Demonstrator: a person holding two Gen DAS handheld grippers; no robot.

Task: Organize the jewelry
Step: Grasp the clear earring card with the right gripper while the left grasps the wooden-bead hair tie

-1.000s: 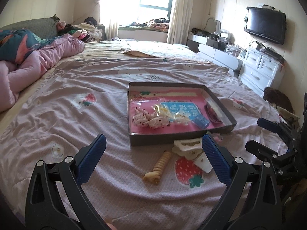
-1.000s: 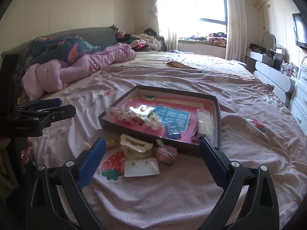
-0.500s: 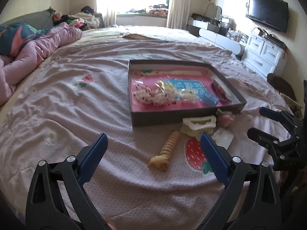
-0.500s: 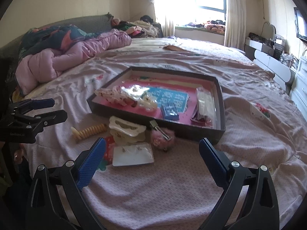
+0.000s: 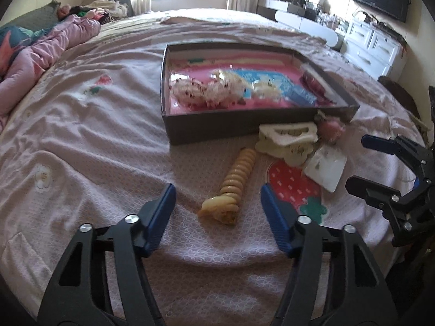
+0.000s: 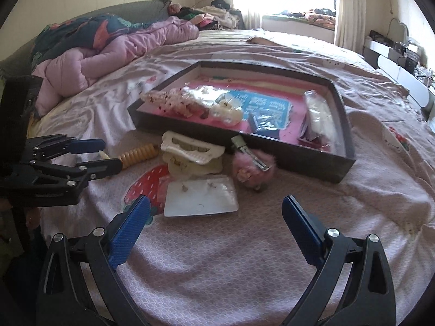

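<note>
The bed (image 5: 95, 141), covered in a pale pink printed spread, carried a dark shallow tray (image 5: 212, 129), with a yellow spiral hair tie (image 5: 236, 182), a cream claw clip (image 5: 288, 135), a white card (image 5: 326, 168) and a pink fluffy clip (image 5: 330, 130) lying just before it, and a bunched pink quilt (image 6: 108, 54) at the far side.

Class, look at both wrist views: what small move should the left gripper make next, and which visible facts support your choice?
Probably ease the left gripper a little further forward and down. Its jaws are closing, with the near end of the yellow spiral coil hair tie lying between the blue fingertips but not yet pressed. The tie lies on the pink bedspread, outside the dark shallow tray.
</note>
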